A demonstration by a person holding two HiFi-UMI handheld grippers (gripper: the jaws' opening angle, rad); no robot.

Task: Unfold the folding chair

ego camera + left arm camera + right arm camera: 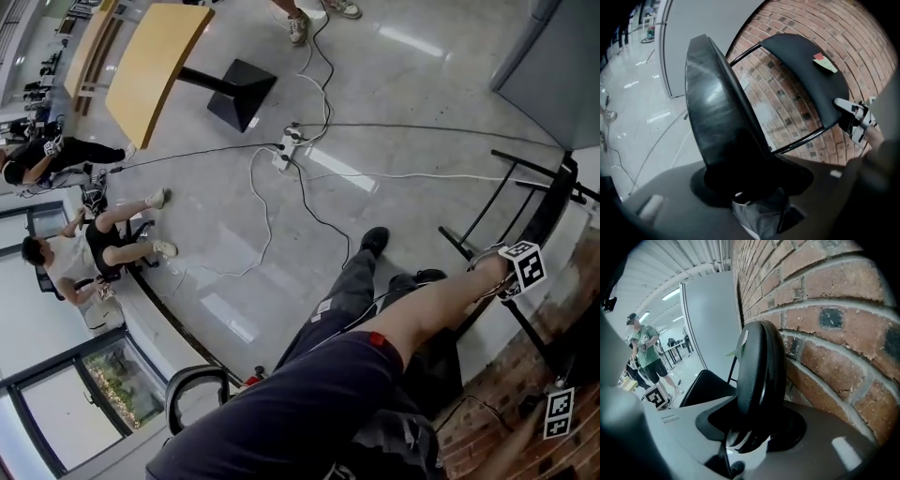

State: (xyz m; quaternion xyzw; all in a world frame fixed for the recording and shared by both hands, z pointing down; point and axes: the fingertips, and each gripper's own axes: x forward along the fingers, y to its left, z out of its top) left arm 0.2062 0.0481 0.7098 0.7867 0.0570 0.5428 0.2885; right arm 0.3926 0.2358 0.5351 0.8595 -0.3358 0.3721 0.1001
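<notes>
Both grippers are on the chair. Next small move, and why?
Probably swing the seat further down and away from the backrest with the left gripper, while the right gripper steadies the backrest. Both grippers are clamped on, the seat looks only partly swung off, and the backrest sits close to the brick wall.

Black folding chair; red brick wall; tan tabletop; grey floor.

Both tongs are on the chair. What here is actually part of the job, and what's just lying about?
Part of the job: seat, held in the left tongs; backrest, held in the right tongs; chair frame.

Lying about: wooden table; power strip; floor cables; seated people; brick wall.
</notes>
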